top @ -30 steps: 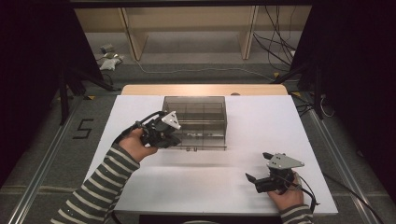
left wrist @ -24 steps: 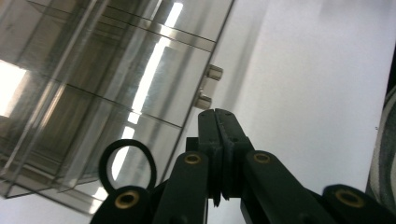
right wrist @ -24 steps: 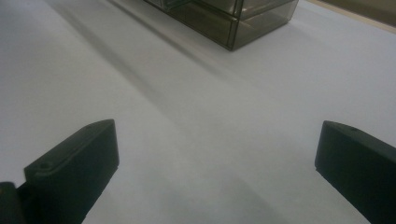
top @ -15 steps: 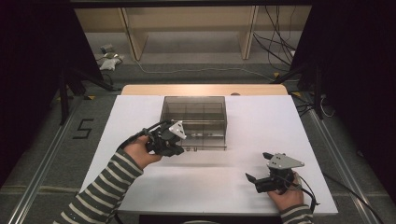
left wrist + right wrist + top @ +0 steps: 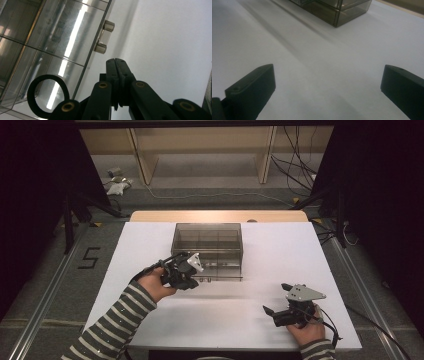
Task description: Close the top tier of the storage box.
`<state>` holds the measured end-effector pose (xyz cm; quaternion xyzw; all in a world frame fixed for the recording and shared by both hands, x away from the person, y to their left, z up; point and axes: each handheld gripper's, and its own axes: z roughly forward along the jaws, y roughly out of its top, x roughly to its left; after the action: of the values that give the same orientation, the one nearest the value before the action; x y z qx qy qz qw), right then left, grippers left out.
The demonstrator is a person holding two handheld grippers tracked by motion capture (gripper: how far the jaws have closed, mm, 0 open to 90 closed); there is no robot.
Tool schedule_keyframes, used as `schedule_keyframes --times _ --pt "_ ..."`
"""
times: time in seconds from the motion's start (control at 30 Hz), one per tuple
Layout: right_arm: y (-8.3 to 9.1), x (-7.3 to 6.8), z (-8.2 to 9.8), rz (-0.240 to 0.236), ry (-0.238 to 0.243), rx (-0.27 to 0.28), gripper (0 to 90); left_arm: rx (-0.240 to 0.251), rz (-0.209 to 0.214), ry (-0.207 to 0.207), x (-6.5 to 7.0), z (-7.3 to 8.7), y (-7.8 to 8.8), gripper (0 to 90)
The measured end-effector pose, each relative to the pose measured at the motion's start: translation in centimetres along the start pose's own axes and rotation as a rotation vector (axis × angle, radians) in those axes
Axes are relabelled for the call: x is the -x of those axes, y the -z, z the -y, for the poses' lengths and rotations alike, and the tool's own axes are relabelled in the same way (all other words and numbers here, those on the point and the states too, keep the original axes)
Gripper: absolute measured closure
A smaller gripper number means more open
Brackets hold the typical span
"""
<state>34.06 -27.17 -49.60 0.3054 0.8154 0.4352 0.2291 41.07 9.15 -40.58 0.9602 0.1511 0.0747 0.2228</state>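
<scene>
The left gripper (image 5: 117, 61), jaws closed and empty, sits just beside the drawer box (image 5: 207, 242) handle (image 5: 105, 37). The right gripper (image 5: 272, 312) rests on the table (image 5: 280, 255) with jaws spread wide.

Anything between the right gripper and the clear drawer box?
Nothing: bare white table separates the right gripper from the drawer box, shown in the right gripper view.

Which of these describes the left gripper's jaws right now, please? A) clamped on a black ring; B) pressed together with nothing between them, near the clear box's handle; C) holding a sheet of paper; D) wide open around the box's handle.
B: in the left gripper view the left gripper has its jaws pressed flat together, just short of the handle on the clear box.
</scene>
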Motion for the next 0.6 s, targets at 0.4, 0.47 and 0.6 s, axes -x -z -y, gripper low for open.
schedule_keyframes --times 0.4,0.47,0.6 --pt "0.0 0.0 0.0 0.002 0.000 0.001 0.7 -0.038 -0.026 0.007 -0.6 -0.1 -1.2 89.3" --pt "0.0 0.0 0.0 0.002 0.001 -0.002 0.7 -0.039 -0.034 0.012 -0.6 -0.2 -1.3 89.3" --pt "0.0 -0.1 0.0 0.002 0.000 -0.001 0.7 -0.038 -0.033 0.015 -0.7 -0.2 -1.3 89.3"
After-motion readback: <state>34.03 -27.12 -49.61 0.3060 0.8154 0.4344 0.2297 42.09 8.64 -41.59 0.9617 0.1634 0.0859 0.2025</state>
